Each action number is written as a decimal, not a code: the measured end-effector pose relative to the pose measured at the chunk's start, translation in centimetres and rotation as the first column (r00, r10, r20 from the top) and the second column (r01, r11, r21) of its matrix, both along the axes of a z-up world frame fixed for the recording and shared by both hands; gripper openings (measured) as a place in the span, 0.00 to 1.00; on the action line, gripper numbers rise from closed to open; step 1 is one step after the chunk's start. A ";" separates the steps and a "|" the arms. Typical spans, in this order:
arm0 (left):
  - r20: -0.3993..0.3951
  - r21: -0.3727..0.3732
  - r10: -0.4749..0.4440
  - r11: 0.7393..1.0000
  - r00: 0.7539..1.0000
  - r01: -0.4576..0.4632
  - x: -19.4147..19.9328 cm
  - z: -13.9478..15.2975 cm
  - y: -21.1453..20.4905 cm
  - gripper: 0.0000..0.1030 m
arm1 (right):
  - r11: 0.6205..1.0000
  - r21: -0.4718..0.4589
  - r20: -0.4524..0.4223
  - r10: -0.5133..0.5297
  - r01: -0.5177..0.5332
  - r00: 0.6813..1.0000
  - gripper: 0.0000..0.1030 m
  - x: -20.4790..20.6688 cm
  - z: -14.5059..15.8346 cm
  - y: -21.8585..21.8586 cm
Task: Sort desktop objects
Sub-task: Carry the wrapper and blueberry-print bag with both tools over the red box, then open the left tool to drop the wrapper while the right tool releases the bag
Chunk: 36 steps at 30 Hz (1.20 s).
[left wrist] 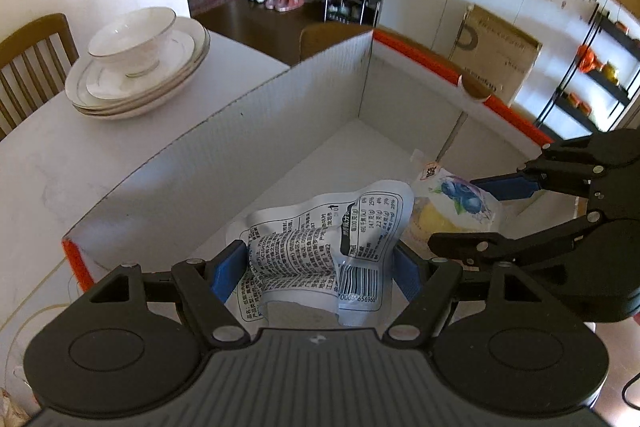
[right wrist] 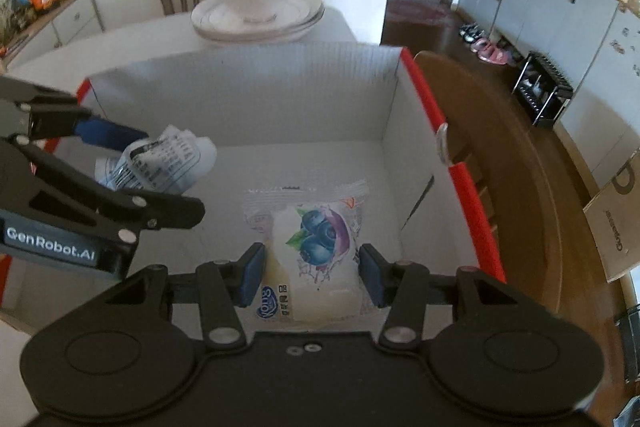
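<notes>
**Both grippers over the box, each with a packet between its pads**

My left gripper [left wrist: 320, 267] is clamped on the pouch [left wrist: 320, 247]: the crumpled white wrapper with black print and a barcode bulges forward from between its blue pads [left wrist: 228, 273], held above the box [left wrist: 240, 131] floor. In the right wrist view I see the same pouch [right wrist: 160, 163] up and to the left of my right tool, pinched in the left gripper [right wrist: 132, 167].

My right gripper [right wrist: 312, 275] sits low inside the box [right wrist: 280, 95]. The blueberry packet [right wrist: 316, 247] lies between its pads [right wrist: 252, 275], which stand close on either side; I cannot tell whether they are pressing it or whether it rests on the floor. From the left wrist, that packet [left wrist: 456, 203] is just ahead and to the right of my left tool, with the right gripper [left wrist: 488, 211] reaching in from the right.

Beyond the far wall of the box, on the table [left wrist: 80, 147], a bowl [left wrist: 132, 39] sits on stacked plates [left wrist: 136, 83]. A chair [left wrist: 32, 59] stands behind them.
</notes>
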<state>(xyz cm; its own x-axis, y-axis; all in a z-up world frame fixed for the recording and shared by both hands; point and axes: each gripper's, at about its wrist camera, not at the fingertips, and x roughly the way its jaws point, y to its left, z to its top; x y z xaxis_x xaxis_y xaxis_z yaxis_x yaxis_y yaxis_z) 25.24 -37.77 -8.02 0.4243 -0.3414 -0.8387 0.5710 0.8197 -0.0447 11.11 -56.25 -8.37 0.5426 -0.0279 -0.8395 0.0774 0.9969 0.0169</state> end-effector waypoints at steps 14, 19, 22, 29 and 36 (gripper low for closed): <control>-0.100 0.123 0.053 0.992 0.994 -0.040 2.3 -2.0 -1.3 0.75 | 0.995 -0.037 -0.149 0.083 -0.089 0.985 0.49 2.3 -2.0 0.9; -0.110 0.122 0.043 0.992 0.993 -0.029 2.0 -2.2 -1.5 0.76 | 0.995 -0.038 -0.154 0.088 -0.095 0.984 0.50 2.4 -2.2 1.1; -0.120 0.115 0.054 0.993 0.991 -0.040 1.9 -2.3 -1.5 0.77 | 0.994 -0.041 -0.156 0.089 -0.097 0.984 0.51 2.4 -2.2 1.2; -0.134 0.070 0.057 0.996 0.989 -0.048 1.7 -2.2 -1.1 0.77 | 0.992 -0.048 -0.150 0.104 -0.113 0.983 0.62 1.8 -2.2 1.5; -0.086 0.009 0.046 0.999 0.995 -0.046 0.9 -0.5 -0.6 0.81 | 0.992 -0.042 -0.102 0.115 -0.120 0.988 0.72 0.6 -0.8 1.1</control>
